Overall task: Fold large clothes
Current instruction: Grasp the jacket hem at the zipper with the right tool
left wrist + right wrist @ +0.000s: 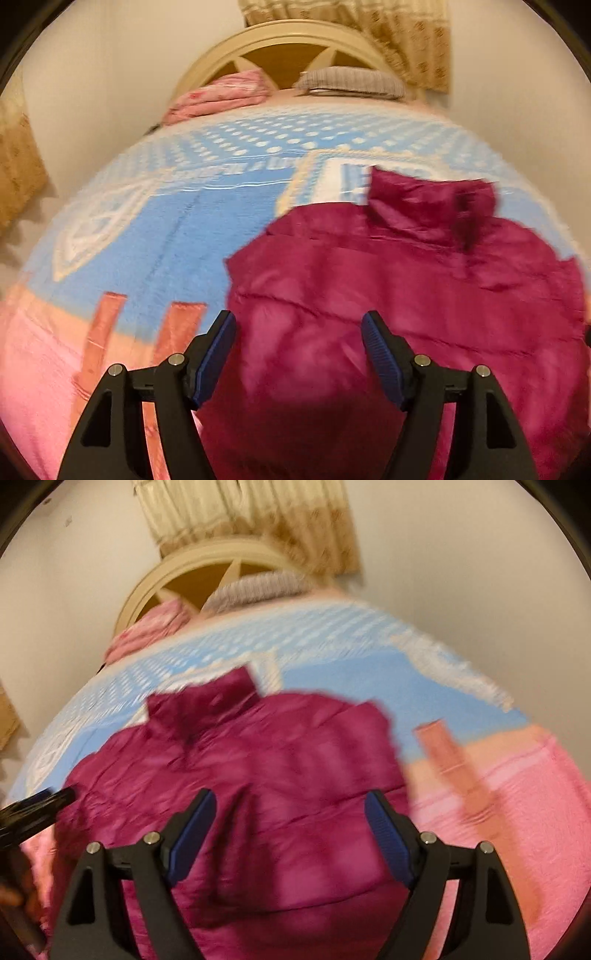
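Observation:
A magenta puffer jacket [388, 280] lies spread on the bed, collar [432, 206] toward the headboard. My left gripper [298, 332] is open and empty, hovering over the jacket's near left part, its left finger at the jacket's left edge. In the right wrist view the jacket [258, 760] fills the middle, collar [207, 701] at the far end. My right gripper [290, 808] is open and empty above the jacket's near hem, its right finger near the jacket's right edge. The left gripper's tip [40, 805] shows at the far left of that view. Both views are motion-blurred.
The bed has a blue, white and pink patterned blanket [177, 221]. A folded pink quilt [218, 96] and a grey pillow [351, 83] lie by the cream headboard [288, 40]. Beige curtains [402, 33] hang behind. Walls flank the bed.

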Motion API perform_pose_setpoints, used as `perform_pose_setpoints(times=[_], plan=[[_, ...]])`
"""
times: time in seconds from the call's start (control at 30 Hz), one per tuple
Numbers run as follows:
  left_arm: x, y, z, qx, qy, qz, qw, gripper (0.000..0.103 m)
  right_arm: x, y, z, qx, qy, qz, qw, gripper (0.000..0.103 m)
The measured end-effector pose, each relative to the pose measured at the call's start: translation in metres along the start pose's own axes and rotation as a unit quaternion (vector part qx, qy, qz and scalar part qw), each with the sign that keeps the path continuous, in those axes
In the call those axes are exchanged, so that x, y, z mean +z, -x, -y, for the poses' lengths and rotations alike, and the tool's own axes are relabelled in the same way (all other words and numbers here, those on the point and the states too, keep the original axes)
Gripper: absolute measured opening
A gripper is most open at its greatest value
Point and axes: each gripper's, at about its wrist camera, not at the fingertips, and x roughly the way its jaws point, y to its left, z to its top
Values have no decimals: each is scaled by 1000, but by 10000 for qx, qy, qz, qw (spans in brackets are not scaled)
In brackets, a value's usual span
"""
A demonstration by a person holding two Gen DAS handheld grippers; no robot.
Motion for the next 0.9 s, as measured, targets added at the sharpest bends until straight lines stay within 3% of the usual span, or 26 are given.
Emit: perform_pose_setpoints(times=[0.03, 0.07, 0.1, 0.17, 0.2, 0.3, 0.43, 0.57, 0.73, 0.9], plan=[[1, -7, 0, 255, 1, -33, 9997, 71, -1, -11, -6, 148, -67, -225, 9996, 81], [1, -15, -3, 471, 62, -103, 9988, 71, -2, -21, -13, 201, -37, -410, 9990, 67], [0, -19, -6, 506, 128, -155, 9985, 71, -4, -33, -23, 211, 85, -596, 9980, 60], [-4, -30, -17, 466, 315, -251, 9981, 71, -8, -52, -42, 201, 492, -883, 9947, 31], [-6, -33, -21, 520, 332, -233, 9978, 72, -10, -60, -53, 222, 689, -963, 9927, 29], [-15, -41, -35, 633, 387, -137, 9972, 82, -9, -68, -71, 229, 1003, -839, 9911, 28], [-25, -40, -49, 513, 678, -78, 9963, 90, -20, -84, -70, -212, 1666, -466, 9847, 29], [-33, -43, -55, 515, 925, -137, 9943, 95, -18, -84, -49, -45, 1280, -456, 9907, 39], [-44, -39, -57, 506, 1120, -220, 9922, 95, -17, -84, -47, 57, 1124, -517, 9923, 42], [-54, -37, -66, 255, 1357, -304, 9900, 95, -22, -80, -50, -1, 1169, -528, 9917, 42]])
